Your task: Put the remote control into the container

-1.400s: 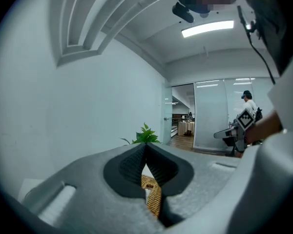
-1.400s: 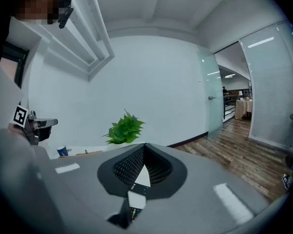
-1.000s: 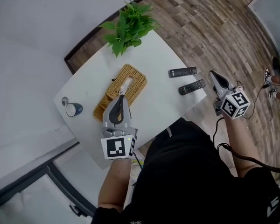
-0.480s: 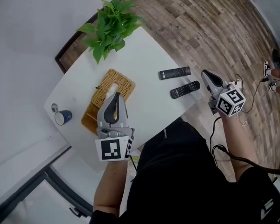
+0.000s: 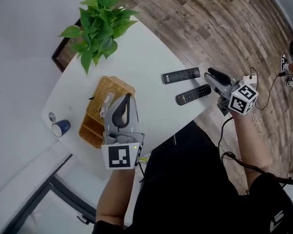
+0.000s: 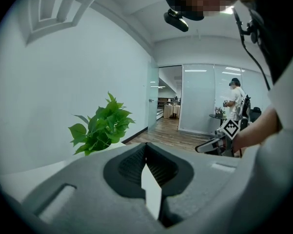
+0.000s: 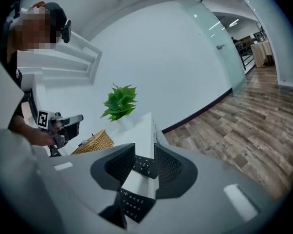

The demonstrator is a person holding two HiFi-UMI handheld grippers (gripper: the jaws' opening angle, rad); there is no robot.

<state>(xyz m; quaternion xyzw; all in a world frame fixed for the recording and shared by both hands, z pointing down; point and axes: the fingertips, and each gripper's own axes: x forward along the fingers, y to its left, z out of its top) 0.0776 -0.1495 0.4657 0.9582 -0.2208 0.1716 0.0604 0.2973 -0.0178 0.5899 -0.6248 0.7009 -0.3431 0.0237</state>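
Two black remote controls lie near the white table's right corner, the farther one (image 5: 181,75) and the nearer one (image 5: 193,94). My right gripper (image 5: 208,72) hovers just right of them; its jaws have just been opening and stand open, nothing between the pads. In the right gripper view (image 7: 145,150) both remotes (image 7: 145,165) show through the gap, lying on the table below. The woven wicker container (image 5: 105,110) sits at the table's left. My left gripper (image 5: 128,97) is shut and empty at the container's right edge; in the left gripper view (image 6: 145,147) its tips meet.
A potted green plant (image 5: 96,18) stands at the table's far corner and a blue mug (image 5: 60,127) at its left edge. The table (image 5: 146,52) ends close to both remotes, with wooden floor (image 5: 224,23) beyond. A person (image 6: 234,99) stands far off in the room.
My right gripper has dropped closer to the two remotes and its jaws have parted. My left gripper has shifted from over the basket's middle to its right edge.
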